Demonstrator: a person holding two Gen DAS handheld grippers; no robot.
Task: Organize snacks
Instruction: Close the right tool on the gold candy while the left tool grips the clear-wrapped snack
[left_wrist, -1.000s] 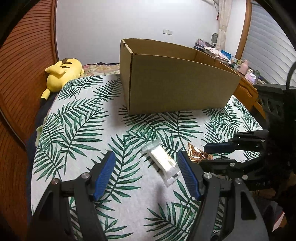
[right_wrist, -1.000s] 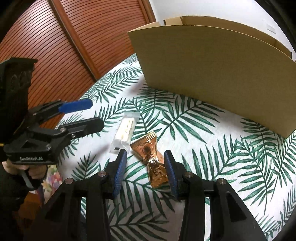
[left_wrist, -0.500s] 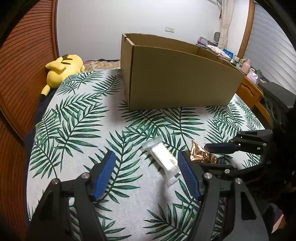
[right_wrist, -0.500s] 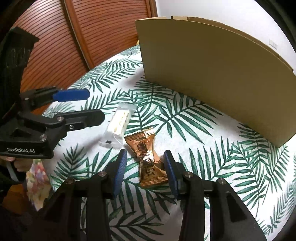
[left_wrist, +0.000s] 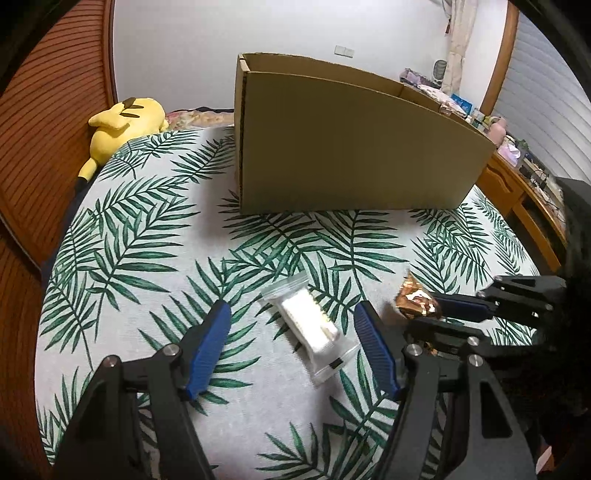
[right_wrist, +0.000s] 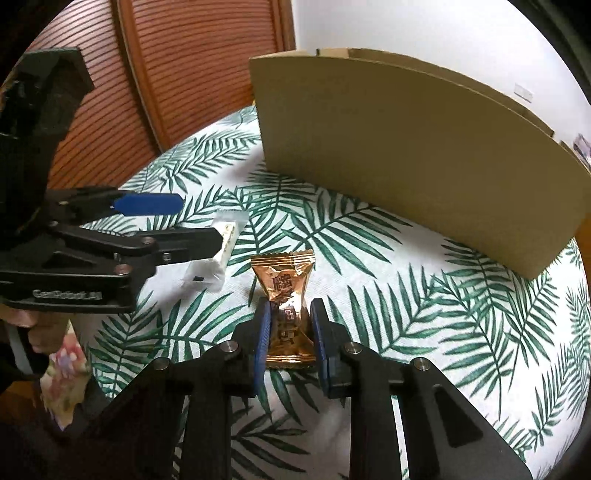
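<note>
So far nothing can be seen to have gone into the cardboard box (left_wrist: 354, 147), whose inside is hidden behind its tall front wall in both views. The box stands at the far side of the leaf-patterned tabletop (left_wrist: 147, 258), and both snacks in view lie in front of it, well short of its wall.

The right tongs (right_wrist: 287, 325) have narrowed onto the gold-wrapped candy (right_wrist: 284, 280), the blue pads pressing its pinched middle from either side, though the wrapper looks to rest on the cloth rather than be raised. In front of the box and just left of that candy lies the clear packet of white wafers (left_wrist: 310, 325). The left tongs (left_wrist: 291, 343) are spread wide around it, one blue finger on each side, neither touching it.

Judged from this, the job is in its early stage: one snack is gripped but not lifted, the other is only bracketed. What remains is to close on the packet, carry both pieces over the box's front wall and drop them inside. A yellow plush toy (left_wrist: 125, 125) lies off the tabletop to the left of the box and plays no part.
</note>
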